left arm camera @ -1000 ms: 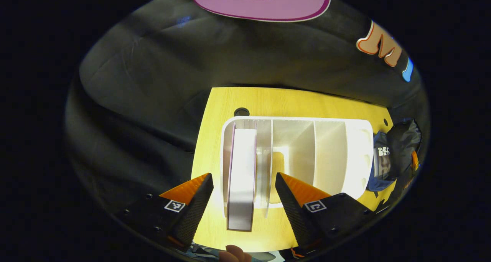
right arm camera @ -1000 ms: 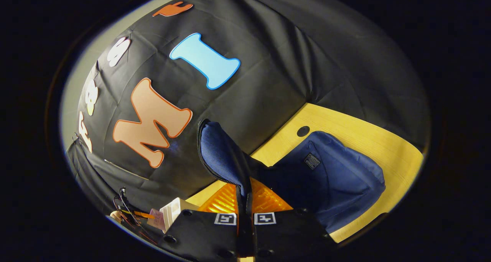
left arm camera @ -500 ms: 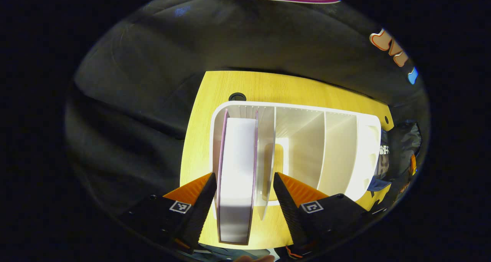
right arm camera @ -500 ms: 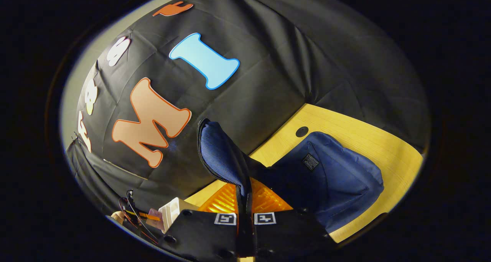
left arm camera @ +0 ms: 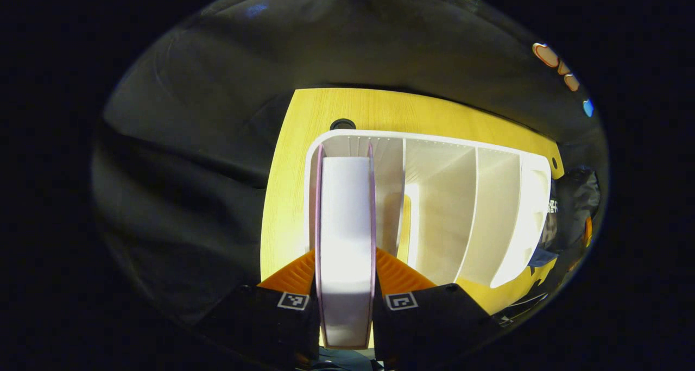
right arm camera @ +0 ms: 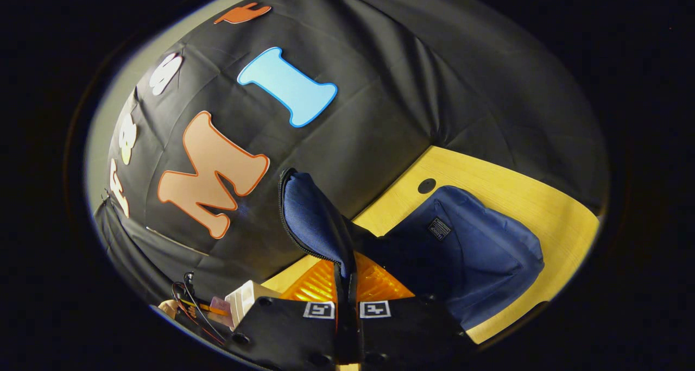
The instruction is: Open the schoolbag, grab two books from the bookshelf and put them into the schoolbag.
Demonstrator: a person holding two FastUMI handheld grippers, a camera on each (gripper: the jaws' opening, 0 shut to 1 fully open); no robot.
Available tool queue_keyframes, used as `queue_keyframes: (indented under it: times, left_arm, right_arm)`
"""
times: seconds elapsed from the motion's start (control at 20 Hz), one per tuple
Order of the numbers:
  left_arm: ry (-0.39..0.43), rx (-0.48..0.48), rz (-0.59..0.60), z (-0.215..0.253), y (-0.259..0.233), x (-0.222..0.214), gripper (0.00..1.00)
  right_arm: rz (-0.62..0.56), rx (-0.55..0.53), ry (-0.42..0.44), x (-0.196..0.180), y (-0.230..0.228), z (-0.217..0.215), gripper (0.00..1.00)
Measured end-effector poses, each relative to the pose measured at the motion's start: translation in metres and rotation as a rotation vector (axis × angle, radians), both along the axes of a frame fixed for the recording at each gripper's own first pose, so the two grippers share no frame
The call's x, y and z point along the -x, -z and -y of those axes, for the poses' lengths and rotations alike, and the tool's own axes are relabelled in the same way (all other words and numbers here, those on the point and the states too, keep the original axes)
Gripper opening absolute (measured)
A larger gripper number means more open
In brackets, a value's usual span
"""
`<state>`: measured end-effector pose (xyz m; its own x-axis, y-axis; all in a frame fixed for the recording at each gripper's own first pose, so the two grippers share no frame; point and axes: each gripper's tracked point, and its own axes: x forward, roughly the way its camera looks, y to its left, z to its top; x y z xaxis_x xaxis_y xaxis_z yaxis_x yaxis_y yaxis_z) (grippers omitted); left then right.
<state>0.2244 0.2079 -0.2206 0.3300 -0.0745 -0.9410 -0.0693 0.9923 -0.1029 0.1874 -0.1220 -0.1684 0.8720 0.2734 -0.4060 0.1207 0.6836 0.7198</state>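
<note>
A thick book (left arm camera: 346, 235) with white page edges and purple covers stands in the leftmost slot of the white bookshelf (left arm camera: 488, 219). My left gripper (left arm camera: 346, 268) is shut on it, one finger pressing each cover. The other slots hold nothing I can see. In the right gripper view the navy schoolbag (right arm camera: 467, 251) lies on the yellow table (right arm camera: 521, 197), and my right gripper (right arm camera: 346, 276) is shut on its raised flap (right arm camera: 315, 224), holding the flap up by its zipper edge. The dark bag (left arm camera: 573, 197) also shows past the shelf's right end in the left gripper view.
The yellow table (left arm camera: 293, 197) has a round cable hole (left arm camera: 342, 124) behind the shelf and another hole (right arm camera: 427, 186) beside the bag. Black cloth walls close in behind both. The shelf's white corner (right arm camera: 244, 300) and the other gripper's cables (right arm camera: 190, 300) show low left in the right gripper view.
My left gripper moved forward around the book and closed from wide open until both fingers press its covers. The right gripper kept holding the flap, nearly still.
</note>
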Motion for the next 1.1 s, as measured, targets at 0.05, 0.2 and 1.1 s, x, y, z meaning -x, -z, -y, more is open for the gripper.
queue_keyframes:
  times: [0.05,0.2,1.1]
  left_arm:
    - [-0.001,0.001,-0.001,0.001,0.000,0.000,0.36]
    - [-0.002,0.003,-0.002,0.002,-0.001,0.002,0.36]
    - [0.035,0.003,0.135,-0.002,-0.072,0.006,0.34]
  right_arm:
    - [0.000,0.002,-0.001,0.001,-0.001,0.000,0.03]
    - [0.000,0.001,-0.001,0.000,-0.001,0.000,0.03]
    - [0.003,-0.019,0.003,-0.002,0.001,-0.002,0.03]
